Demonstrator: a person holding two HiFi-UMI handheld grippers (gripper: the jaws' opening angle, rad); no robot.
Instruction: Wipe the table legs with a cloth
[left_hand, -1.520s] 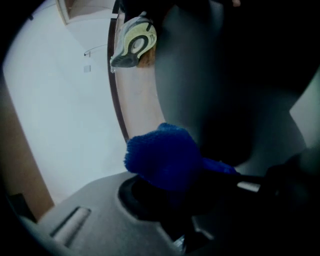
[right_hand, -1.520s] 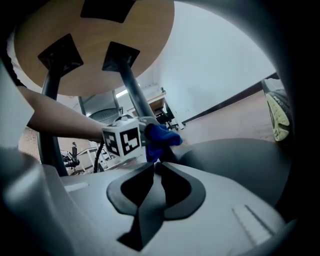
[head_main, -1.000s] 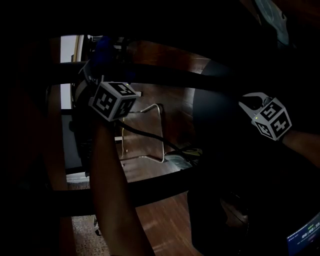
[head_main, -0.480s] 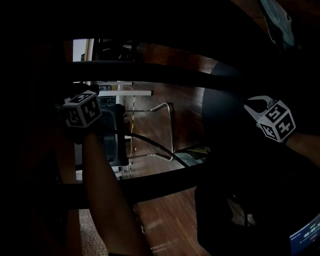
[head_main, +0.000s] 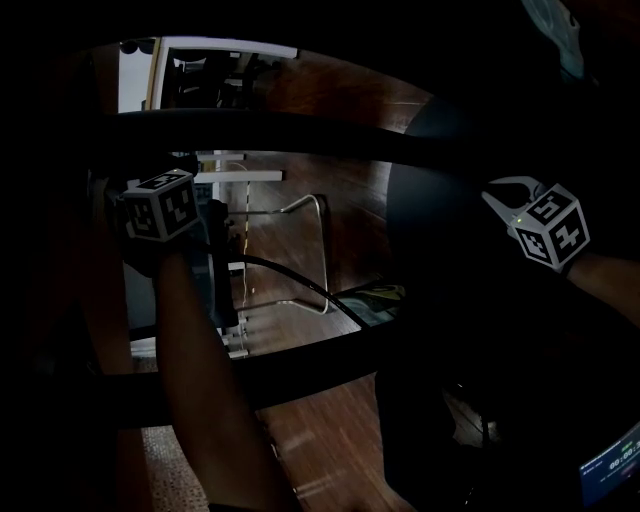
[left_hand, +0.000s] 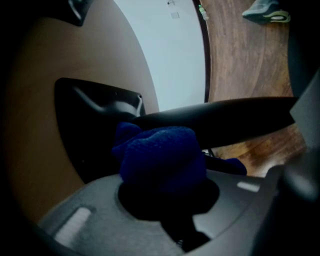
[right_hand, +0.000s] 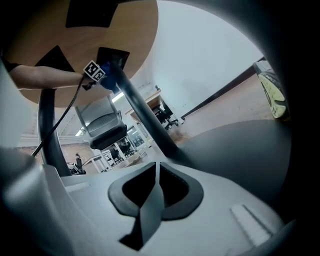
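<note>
Cloth (left_hand: 160, 157) is clamped in your left gripper (left_hand: 167, 200) at the table leg (left_hand: 225, 120). Near that leg, your right gripper (right_hand: 156, 182) has just been closing, jaws together, empty.

Cloth (left_hand: 160, 160): plain deep blue, fleecy. Left gripper (left_hand: 167, 197) and right gripper (right_hand: 156, 175): pale grey shells, black jaw pads. Left marker cube (head_main: 160, 205) and right marker cube (head_main: 548, 228): white faces with black square patterns. Table leg (left_hand: 225, 117): black. Table underside (left_hand: 35, 110): tan. Wall (left_hand: 172, 55): pale grey-white. Floor (head_main: 335, 215): reddish-brown wood grain. Shoe (left_hand: 265, 10): grey, yellow-green sole.
</note>
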